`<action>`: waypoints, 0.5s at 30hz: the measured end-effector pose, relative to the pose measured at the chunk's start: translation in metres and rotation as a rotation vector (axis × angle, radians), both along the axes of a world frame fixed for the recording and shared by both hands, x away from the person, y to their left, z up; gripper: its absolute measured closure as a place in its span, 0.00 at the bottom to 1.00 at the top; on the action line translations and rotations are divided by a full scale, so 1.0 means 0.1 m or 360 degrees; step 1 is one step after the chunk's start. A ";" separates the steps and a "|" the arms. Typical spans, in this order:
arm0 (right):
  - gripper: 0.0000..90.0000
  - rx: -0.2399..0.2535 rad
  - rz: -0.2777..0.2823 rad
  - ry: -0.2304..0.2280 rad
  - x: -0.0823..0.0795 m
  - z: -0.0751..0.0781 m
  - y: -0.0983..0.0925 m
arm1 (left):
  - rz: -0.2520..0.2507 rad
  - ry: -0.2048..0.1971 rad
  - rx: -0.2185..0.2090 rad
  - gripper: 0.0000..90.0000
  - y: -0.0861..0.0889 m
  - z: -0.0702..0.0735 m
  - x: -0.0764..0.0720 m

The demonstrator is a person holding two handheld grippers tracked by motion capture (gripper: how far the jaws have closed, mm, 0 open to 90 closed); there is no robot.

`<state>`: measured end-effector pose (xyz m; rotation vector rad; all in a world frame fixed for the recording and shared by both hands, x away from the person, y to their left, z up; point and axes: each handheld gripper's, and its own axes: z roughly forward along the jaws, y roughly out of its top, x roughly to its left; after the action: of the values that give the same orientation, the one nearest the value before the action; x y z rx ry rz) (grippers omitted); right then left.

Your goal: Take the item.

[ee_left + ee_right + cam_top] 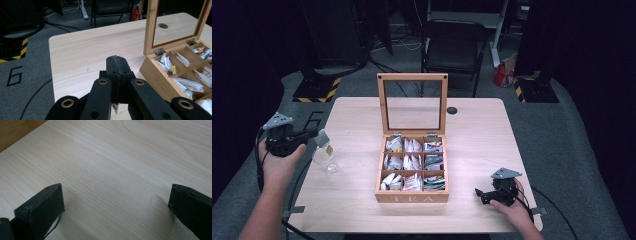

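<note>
a clear tea bag packet [323, 150] hangs tilted over the table's left edge.

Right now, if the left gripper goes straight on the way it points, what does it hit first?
Probably the tea box: the left gripper, shut on a clear packet, points across bare table toward the box's near side. Depth unclear.

One tea box [412, 197], nine compartments, one tea bag [323, 150]
</note>
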<state>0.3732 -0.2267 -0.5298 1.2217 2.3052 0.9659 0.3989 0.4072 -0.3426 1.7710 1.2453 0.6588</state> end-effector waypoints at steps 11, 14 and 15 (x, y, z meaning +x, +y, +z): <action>0.00 0.0000 0.0000 0.0000 0.00 0.00 0.00 | 0.0062 0.0023 0.0012 1.00 0.08 -0.06 0.02; 0.00 0.0001 0.0000 0.0000 0.00 0.00 0.00 | 0.0072 0.0031 0.0007 1.00 0.09 -0.10 0.02; 0.00 0.0000 0.0000 0.0000 0.00 0.00 0.00 | 0.0073 0.0036 0.0005 1.00 0.09 -0.11 0.03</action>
<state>0.3732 -0.2268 -0.5297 1.2215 2.3051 0.9657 0.4015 0.4163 -0.3536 1.7612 1.3046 0.6687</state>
